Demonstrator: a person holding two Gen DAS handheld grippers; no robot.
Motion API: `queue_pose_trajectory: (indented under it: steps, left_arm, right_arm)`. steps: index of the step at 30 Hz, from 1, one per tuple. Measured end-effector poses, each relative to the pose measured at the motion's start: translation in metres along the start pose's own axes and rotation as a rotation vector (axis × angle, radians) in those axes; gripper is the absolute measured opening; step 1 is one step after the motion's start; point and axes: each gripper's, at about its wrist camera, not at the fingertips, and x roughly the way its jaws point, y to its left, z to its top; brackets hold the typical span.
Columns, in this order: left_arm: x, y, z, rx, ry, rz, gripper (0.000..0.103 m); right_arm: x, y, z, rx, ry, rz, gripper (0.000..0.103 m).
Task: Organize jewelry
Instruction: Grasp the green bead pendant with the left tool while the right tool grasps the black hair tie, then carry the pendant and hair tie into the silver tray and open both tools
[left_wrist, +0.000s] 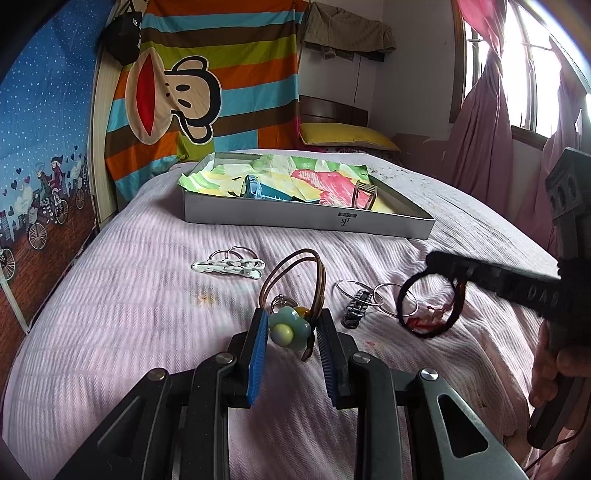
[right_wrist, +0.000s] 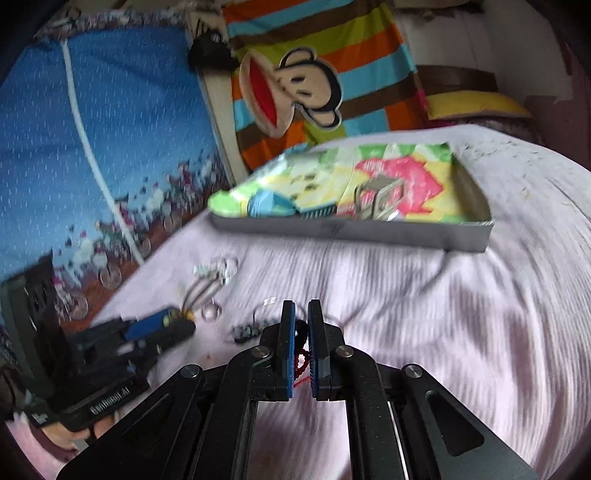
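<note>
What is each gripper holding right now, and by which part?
The left gripper grips the brown hair tie at its flower charm end. The right gripper pinches the dark corded bracelet at its rim, the loop hanging.

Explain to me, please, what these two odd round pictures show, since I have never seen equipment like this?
Each picture comes from a fisheye camera mounted on a hand-held two-finger gripper, looking along its fingers; a person carries one in each hand. In the left wrist view, the left gripper is shut on a flower hair tie with brown cords. The right gripper is closed on a dark cord bracelet with red tassels. On the pink bedspread lie a white hair clip, thin metal rings and a braided bracelet. Behind stands a shallow box, already holding a few pieces.
</note>
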Motion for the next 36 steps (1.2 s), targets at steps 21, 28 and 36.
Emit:
queue_pose_trajectory:
  steps: [21,28,36]
  left_arm:
    - [0.001,0.000,0.000,0.004,0.003,0.004,0.025]
    - [-0.008,0.003,-0.001,-0.004,-0.038,0.013,0.025]
    - [-0.020,0.005,0.008,-0.022,-0.082,-0.006,0.025]
  right_arm:
    - [-0.007,0.005,-0.009,-0.125,0.139,-0.057,0.005]
    - [-0.023,0.000,0.001,-0.058,-0.017,0.017,0.005]
    - [-0.019,-0.011,0.006,0.044,-0.117,0.046,0.005]
